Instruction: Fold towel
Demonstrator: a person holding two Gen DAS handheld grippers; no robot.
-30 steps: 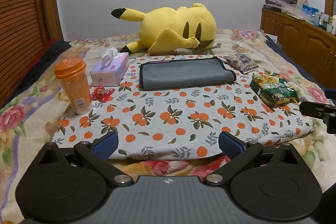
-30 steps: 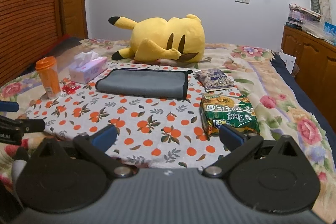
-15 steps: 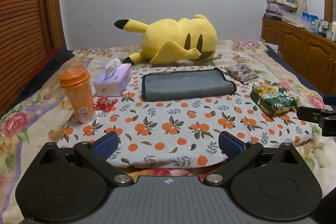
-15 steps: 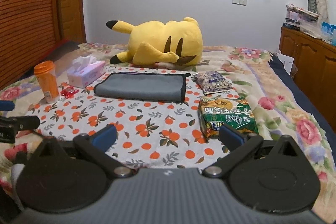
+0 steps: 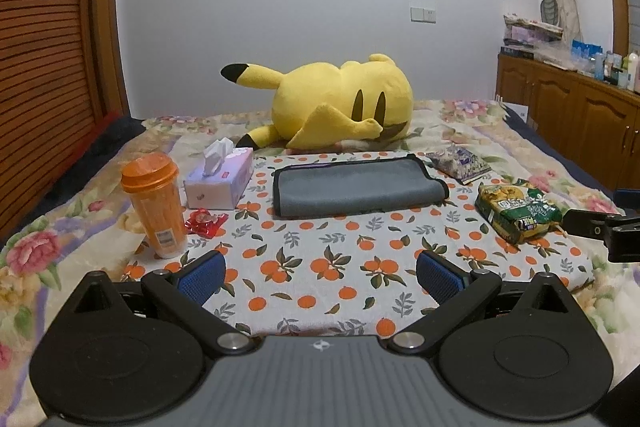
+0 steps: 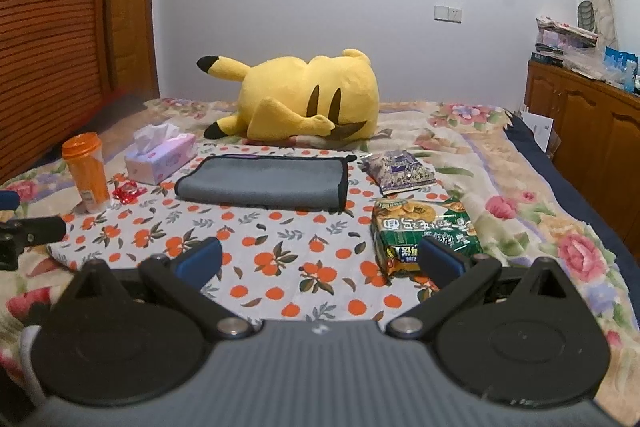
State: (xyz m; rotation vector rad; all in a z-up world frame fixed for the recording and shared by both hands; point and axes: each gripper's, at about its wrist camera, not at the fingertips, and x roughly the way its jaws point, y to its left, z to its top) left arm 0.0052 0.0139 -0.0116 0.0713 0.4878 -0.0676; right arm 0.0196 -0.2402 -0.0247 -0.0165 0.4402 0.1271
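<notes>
The cabinet (image 5: 580, 115) is cut off by the right edge.

Open cloth (image 5: 320, 267) leads to the towel (image 5: 356, 189); tissue box (image 5: 220, 179) and snack bag (image 5: 516, 211) flank it.

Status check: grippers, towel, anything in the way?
Left gripper and right gripper open, empty, short of the towel. Grey towel lies folded on the orange-print cloth, untouched. Green snack bag beside right finger.
</notes>
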